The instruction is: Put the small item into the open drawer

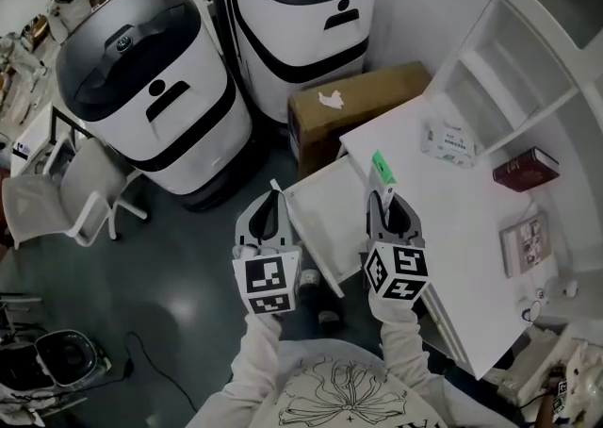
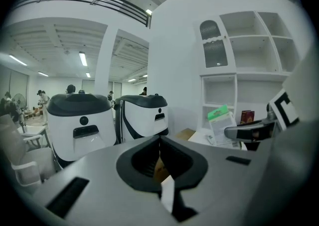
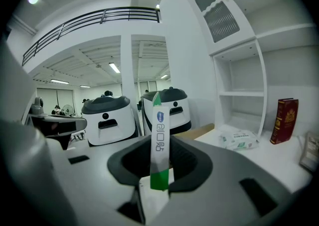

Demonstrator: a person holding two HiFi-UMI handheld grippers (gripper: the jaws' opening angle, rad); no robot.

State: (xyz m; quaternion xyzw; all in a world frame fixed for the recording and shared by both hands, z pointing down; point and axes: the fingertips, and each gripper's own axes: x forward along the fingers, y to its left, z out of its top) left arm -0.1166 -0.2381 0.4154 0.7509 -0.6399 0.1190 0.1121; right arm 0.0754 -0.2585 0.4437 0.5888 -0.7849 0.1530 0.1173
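Clamped upright in right gripper (image 1: 388,196) fingers: green-white sachet (image 1: 382,169), over counter (image 1: 452,228) front edge. Pulled out from that edge, between both grippers: open drawer (image 1: 323,214). Just off drawer's outer corner: left gripper (image 1: 275,194). Along counter's back edge: wipes pack (image 1: 449,145), red book (image 1: 525,169), booklet (image 1: 524,243).

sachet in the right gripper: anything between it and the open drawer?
Nothing visible. The right gripper holds the sachet upright, just right of the open drawer in the head view. What shows of the drawer's inside is bare. The left gripper sits by the drawer's left edge, not across that path.
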